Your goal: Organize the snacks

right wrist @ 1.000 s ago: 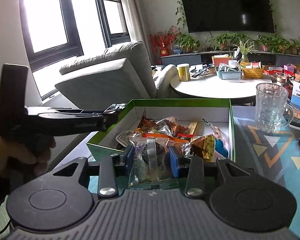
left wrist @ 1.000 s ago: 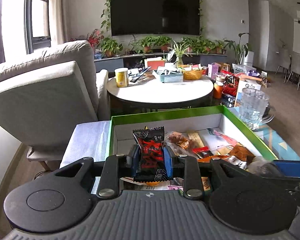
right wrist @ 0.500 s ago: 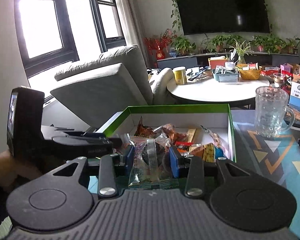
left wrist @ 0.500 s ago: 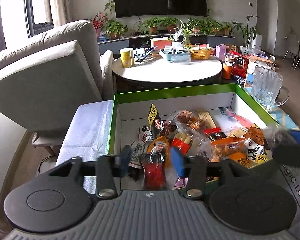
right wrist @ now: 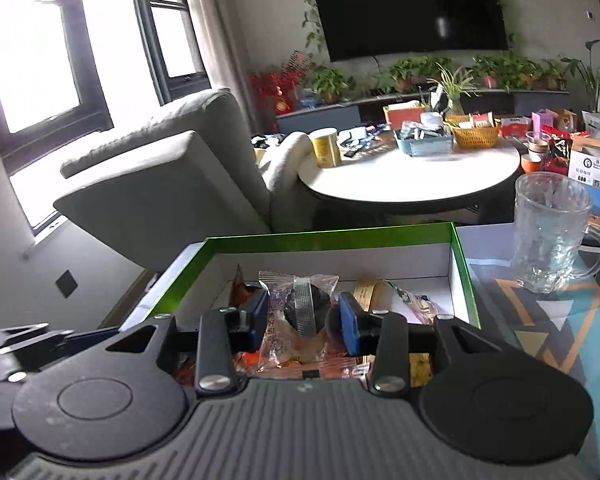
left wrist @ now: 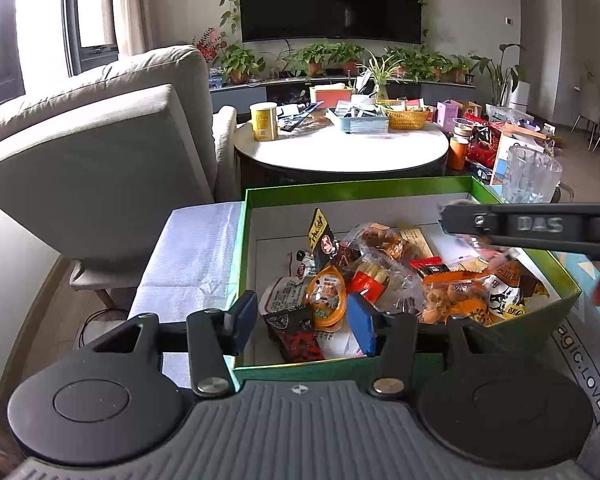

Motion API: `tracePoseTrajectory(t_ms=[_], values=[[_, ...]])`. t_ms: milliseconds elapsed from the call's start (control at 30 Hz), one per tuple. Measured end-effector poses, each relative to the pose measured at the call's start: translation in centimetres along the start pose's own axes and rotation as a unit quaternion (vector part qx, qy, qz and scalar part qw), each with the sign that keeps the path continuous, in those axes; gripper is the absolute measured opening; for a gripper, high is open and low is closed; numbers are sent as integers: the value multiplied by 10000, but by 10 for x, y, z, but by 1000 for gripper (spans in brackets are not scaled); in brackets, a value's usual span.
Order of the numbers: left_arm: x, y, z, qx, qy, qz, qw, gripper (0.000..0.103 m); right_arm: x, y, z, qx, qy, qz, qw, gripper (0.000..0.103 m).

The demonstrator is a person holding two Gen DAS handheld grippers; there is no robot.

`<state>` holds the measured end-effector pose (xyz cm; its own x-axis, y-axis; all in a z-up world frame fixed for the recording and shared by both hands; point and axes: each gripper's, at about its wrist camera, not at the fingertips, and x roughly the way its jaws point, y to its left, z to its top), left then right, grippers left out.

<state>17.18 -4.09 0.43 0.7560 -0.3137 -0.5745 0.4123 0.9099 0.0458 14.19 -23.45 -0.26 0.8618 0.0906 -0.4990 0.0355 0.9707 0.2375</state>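
The left hand-held gripper (left wrist: 302, 322) hangs spread and empty over the near end of the green-rimmed cardboard box (left wrist: 340, 190), above a crinkly red-and-black packet (left wrist: 298, 338) lying inside. The right hand-held gripper (right wrist: 303, 322) pinches a clear, glossy wrapped snack (right wrist: 298, 312) with a dark round centre over the same box.

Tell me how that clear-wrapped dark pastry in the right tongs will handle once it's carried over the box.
The clear-wrapped pastry likely flops at its ends: the film juts loosely past the right tongs. It looks light, with one small dark lump filling it. Glossy film may slip, so it probably needs a firm squeeze above the green box.
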Motion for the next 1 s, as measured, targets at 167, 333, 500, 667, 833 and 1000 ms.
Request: tracePoseTrajectory(t_ms=[167, 333, 500, 667, 833, 1000], values=[[-7, 1, -2, -19, -123, 113, 9999, 50, 4, 3, -4, 22, 74, -129, 9999, 46], [-7, 0, -4, -74, -116, 96, 9999, 51, -1, 1, -6, 113, 106, -122, 9998, 49], [-9, -1, -4, -94, -119, 102, 9998, 51, -7, 0, -6, 179, 75, -111, 9997, 50], [-16, 0, -6, -213, -156, 116, 9996, 52, -14, 2, -8, 247, 93, -54, 9996, 53], [-26, -4, -12, -364, -217, 183, 9989, 57, -30, 1, -19, 352, 209, 70, 9991, 59], [-35, -8, -15, -352, -211, 195, 9990, 57, -46, 3, -27, 442, 246, 127, 9986, 61]])
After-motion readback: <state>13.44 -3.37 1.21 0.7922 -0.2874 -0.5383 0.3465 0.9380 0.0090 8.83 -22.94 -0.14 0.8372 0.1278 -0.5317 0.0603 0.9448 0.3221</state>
